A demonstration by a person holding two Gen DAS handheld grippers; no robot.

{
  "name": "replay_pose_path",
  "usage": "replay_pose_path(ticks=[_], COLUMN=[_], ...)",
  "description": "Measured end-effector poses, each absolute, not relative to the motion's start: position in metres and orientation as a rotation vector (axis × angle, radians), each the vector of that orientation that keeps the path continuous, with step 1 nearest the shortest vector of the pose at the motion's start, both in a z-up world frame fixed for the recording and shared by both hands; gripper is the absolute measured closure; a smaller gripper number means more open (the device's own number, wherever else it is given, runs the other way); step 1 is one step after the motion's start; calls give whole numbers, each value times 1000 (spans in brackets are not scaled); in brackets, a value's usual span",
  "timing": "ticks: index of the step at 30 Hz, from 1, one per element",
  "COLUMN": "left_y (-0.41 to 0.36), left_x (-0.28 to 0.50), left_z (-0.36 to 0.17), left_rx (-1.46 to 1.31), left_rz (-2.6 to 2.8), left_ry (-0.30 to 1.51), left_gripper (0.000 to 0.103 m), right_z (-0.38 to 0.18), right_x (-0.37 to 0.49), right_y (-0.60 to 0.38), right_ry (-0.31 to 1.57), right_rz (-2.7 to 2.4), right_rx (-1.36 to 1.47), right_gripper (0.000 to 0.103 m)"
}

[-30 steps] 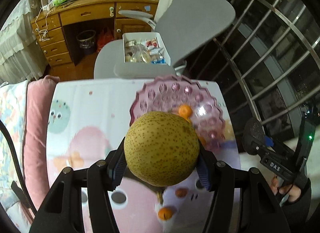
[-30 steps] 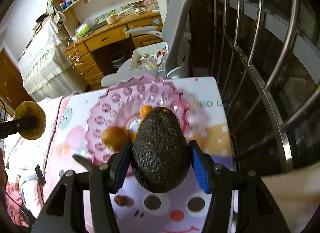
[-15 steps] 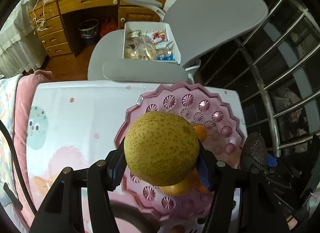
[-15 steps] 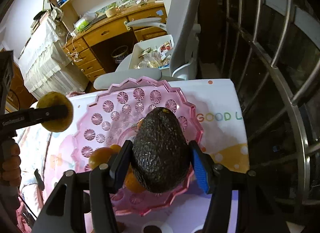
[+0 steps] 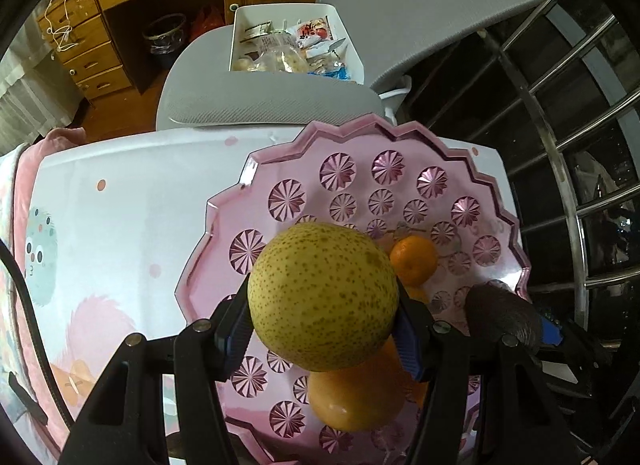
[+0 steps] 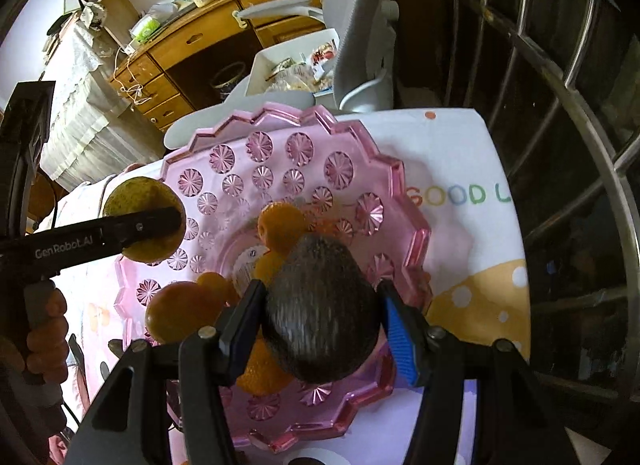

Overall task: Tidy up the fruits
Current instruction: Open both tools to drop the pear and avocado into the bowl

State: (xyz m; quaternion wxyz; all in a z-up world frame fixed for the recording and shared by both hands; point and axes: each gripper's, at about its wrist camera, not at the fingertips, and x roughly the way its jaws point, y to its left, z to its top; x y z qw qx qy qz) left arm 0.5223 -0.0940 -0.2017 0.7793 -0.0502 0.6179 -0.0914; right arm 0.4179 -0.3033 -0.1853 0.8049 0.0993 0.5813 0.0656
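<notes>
A: Status on my left gripper (image 5: 323,329)?
B: Clamped on the speckled pear (image 5: 323,296), held over the near-left part of the pink plate (image 5: 460,153).
A: Right gripper (image 6: 320,329)?
B: I see it closed around the avocado (image 6: 322,309), above the plate's near side. Oranges (image 6: 280,229) sit in the plate's middle. Plate rests on the cartoon tablecloth (image 5: 120,201).

At lower centre the right gripper (image 6: 322,323) clamps a dark avocado (image 6: 322,311) over the pink dish (image 6: 400,193), where oranges (image 6: 280,227) lie. At left, the left gripper (image 6: 148,227) grips a speckled pear (image 6: 138,193).
</notes>
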Motion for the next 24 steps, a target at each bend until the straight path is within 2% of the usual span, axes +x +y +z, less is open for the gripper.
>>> replay_pose_path(ticks=[4,7,9,10,24], left_y=[-90,-84,-80,-79,-56], left_x=[523,523,522,521,471], left_z=[-203,-196,-185,-178,-109], left_rx=[-103,-130,-139,-139,-183], left_rz=[-187,-176,-183,-181,-210], left_ry=[1353,1342,1312,1298,1188], left_gripper=[43,36,26,24,23], right_z=[-180,-165,-155,-151,-122], right_x=[418,419,419,419,376], right_y=[-304,-306,-306,-307,-314], right_ry=[1211,1167,1146,1142,1136], right_rz=[153,158,159,159,108], right_rx=[244,267,263,262,349], right_gripper=[45,45,45,44,44])
